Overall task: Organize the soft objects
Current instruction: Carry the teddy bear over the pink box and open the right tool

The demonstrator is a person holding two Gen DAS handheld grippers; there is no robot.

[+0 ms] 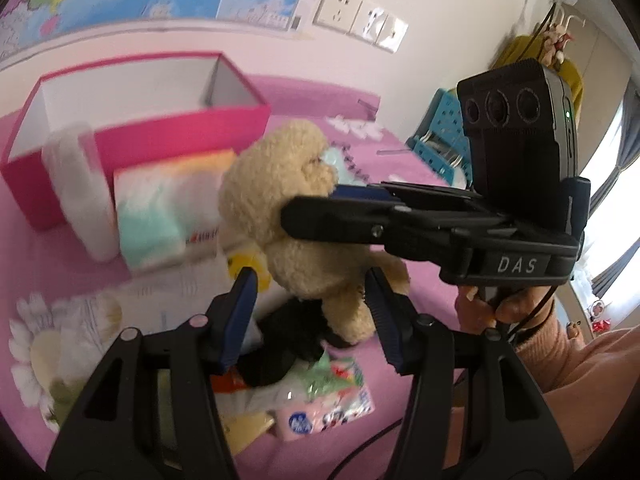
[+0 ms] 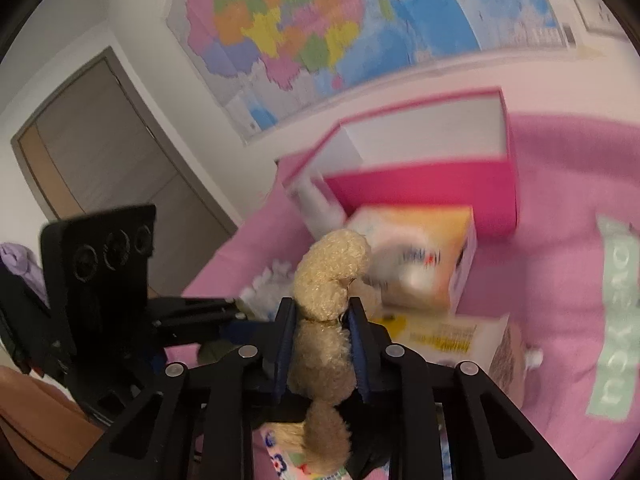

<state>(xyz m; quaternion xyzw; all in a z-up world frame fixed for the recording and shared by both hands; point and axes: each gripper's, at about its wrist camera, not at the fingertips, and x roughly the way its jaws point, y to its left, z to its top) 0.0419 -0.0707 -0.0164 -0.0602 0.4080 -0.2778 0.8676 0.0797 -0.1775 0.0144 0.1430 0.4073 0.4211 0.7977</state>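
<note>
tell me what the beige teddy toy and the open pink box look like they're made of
Beige curly-pile teddy toy: looks like soft plush fabric, with a matte, nubby fleece surface. Open pink rectangular box: probably rigid cardboard, with thin straight walls, smooth pink outside and plain white inside.

The teddy [image 1: 280, 200] is curly, fleecy cream plush, matt all over. The cloth [image 1: 320, 92] under everything is soft pink fabric, slightly napped. At upper left of the left wrist view the box [image 1: 132, 140] looks like smooth card, magenta outside and plain white inside. The grippers [image 2: 322, 344] are matt black plastic with ribbed blue pads [image 2: 286, 344] and small dull metal pins (the plush is squeezed between those pads). The tissue pack [image 1: 332, 404] at the bottom is glossy, crinkled plastic film. The map [image 2: 320, 32] on the wall is smooth printed paper with a faint sheen.
</note>
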